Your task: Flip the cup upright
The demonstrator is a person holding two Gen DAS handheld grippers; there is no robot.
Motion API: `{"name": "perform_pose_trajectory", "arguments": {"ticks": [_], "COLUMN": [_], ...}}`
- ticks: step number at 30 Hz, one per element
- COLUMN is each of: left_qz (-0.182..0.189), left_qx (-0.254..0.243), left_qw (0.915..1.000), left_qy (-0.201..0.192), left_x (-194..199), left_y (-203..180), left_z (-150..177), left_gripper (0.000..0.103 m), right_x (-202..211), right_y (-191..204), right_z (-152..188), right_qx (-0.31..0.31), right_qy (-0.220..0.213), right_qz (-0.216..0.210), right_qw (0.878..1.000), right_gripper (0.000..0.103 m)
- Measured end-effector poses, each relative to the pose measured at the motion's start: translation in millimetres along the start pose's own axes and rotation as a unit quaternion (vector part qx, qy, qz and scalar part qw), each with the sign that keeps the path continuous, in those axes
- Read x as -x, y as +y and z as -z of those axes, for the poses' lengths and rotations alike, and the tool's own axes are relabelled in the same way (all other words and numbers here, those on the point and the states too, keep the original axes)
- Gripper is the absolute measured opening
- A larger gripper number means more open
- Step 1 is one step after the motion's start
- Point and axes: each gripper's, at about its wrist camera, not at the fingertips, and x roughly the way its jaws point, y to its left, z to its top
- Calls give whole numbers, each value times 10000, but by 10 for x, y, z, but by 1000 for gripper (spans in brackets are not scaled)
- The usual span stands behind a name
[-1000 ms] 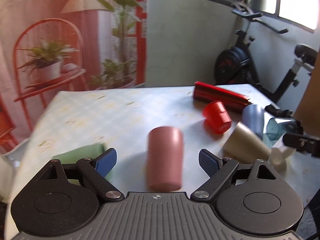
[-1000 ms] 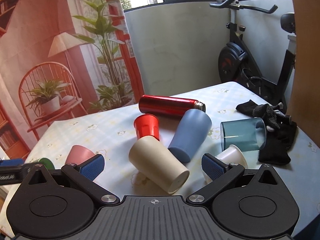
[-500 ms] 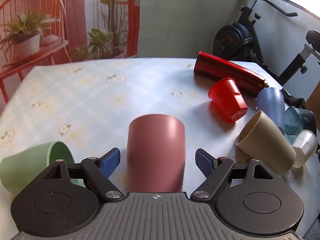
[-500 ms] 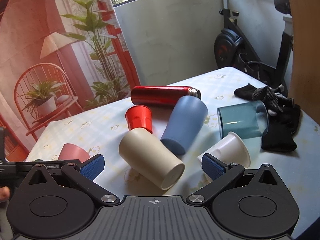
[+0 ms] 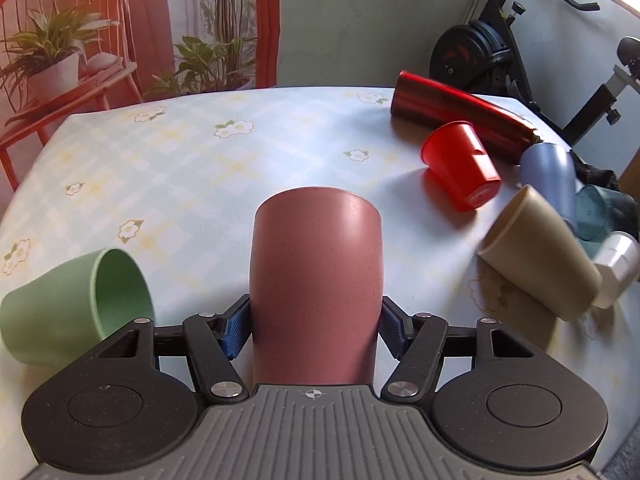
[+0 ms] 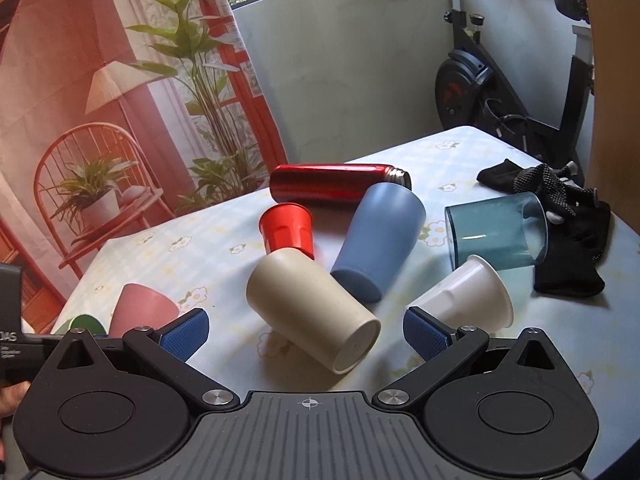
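Broadly, the table with the pale floral checked cloth (image 5: pixel 192 152) carried a scatter of tipped cups, and the matte pink plastic cup (image 5: pixel 316 280) lay on its side at its near edge, long axis running straight toward twelve o'clock from the left gripper (image 5: pixel 314 326), rim end pointing away. That gripper's blue pads (image 5: pixel 236 326) were clamped on the cup's walls at nine and three. The right gripper (image 6: pixel 306 332) hung well apart, spread wide and holding nothing, above the beige cup (image 6: pixel 312 308).

The left gripper (image 5: pixel 316 330) has both blue pads pressed against a matte pink plastic cup (image 5: pixel 316 280) between them; the right gripper (image 6: pixel 306 330) is spread wide, holding nothing.
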Motion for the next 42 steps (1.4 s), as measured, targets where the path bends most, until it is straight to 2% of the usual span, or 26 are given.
{"name": "perform_pose_trajectory", "arguments": {"ticks": [3, 7, 16, 23, 37, 42], "left_qz": [15, 56, -345, -478, -787, -715], "left_qx": [-63, 115, 1012, 1301, 1322, 1340], "left_qw": [10000, 9999, 9942, 9903, 9879, 9882], "left_qy": [-33, -98, -107, -35, -193, -209], "left_x": [200, 516, 979, 874, 729, 703], "left_y": [-30, 20, 333, 474, 614, 593], "left_z": [49, 196, 796, 971, 932, 901], "left_gripper": [67, 67, 68, 68, 68, 68], "right_x": [47, 123, 200, 236, 280, 263], "right_y": [21, 57, 242, 419, 493, 534], "right_z": [-5, 11, 156, 231, 218, 216], "right_qx": [15, 52, 283, 492, 587, 638], "right_qy": [-44, -82, 65, 167, 229, 259], "right_qz": [-22, -79, -182, -177, -21, -13], "right_qw": [10000, 9999, 9994, 9985, 9980, 9976], "right_gripper": [103, 103, 103, 103, 103, 103]}}
